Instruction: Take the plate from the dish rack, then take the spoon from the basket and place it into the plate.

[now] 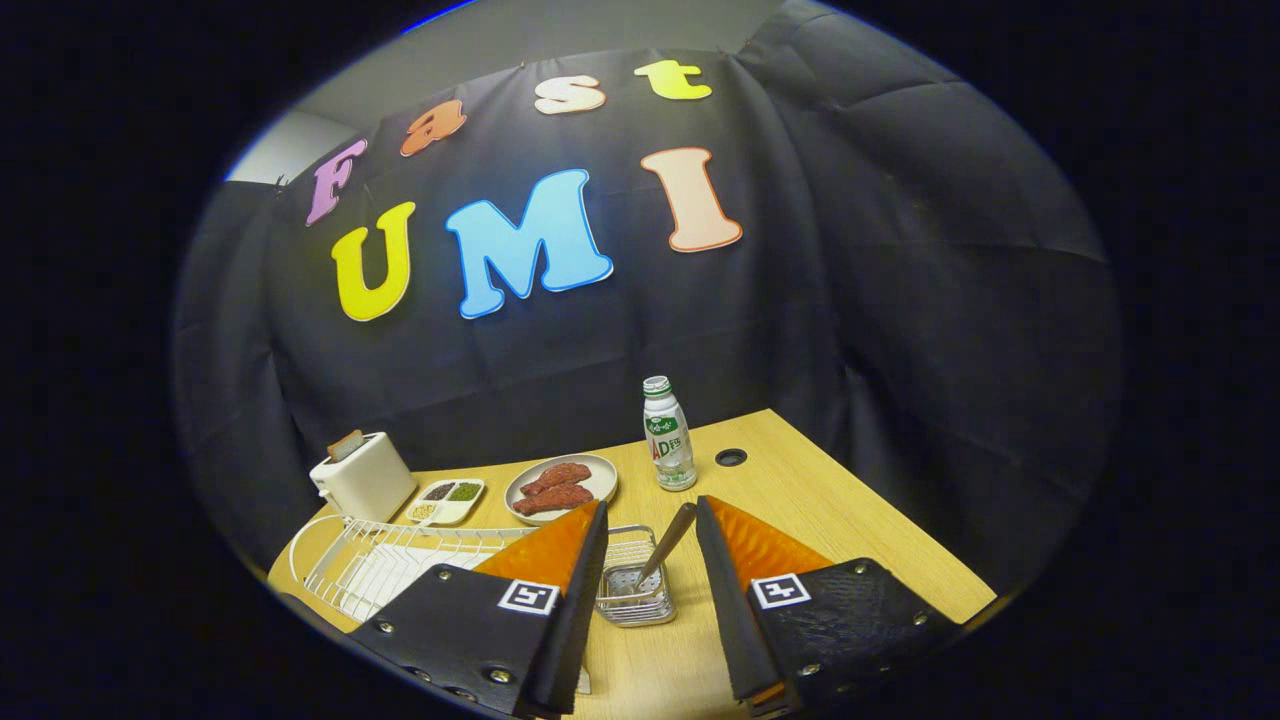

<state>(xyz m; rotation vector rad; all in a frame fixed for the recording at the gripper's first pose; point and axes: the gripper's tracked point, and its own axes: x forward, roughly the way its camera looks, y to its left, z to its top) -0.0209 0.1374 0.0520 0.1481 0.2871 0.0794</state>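
Note:
My gripper (pixel 651 503) is open and hovers above the wooden table (pixel 860 530). A small wire basket (pixel 630 612) stands on the table between the two fingers, low down near their bases. In it leans a spoon (pixel 668 540), its handle rising toward the right fingertip and touching neither finger. A white wire dish rack (pixel 380 565) lies left of the left finger, which hides part of it. I cannot tell whether a plate rests in the rack.
Beyond the fingers sits a round plate with pieces of meat (pixel 560 485), a small divided tray of seasonings (pixel 447 500) and a white toaster (pixel 362 477). A capped drink bottle (pixel 668 435) stands near a cable hole (pixel 731 457). Black cloth closes the back.

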